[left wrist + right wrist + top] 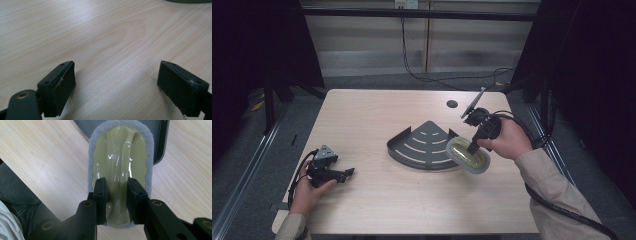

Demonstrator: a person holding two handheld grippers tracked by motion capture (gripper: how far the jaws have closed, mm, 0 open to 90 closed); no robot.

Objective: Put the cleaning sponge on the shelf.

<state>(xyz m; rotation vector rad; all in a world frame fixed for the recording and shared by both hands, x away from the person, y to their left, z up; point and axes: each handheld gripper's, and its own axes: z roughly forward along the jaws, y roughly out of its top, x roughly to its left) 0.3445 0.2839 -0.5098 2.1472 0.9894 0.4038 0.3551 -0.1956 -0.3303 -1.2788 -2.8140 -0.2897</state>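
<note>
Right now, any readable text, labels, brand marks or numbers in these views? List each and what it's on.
None readable.
Sponge held in the right gripper: no print shows.
Dark slotted rack: only cut slots, no lettering.
Left gripper and table: bare.
Small fixture at the top of the back wall: too small to tell.

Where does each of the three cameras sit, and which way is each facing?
High view: above the person's side, looking forward and down on the table; forearms, both hands show.
Left gripper view: rides the left gripper, facing bare tabletop between its open jaws.
Right gripper view: rides the right gripper, facing the scrubbing sponge it grips.
Shared: high and right gripper views show sponge and dark corner shelf.
</note>
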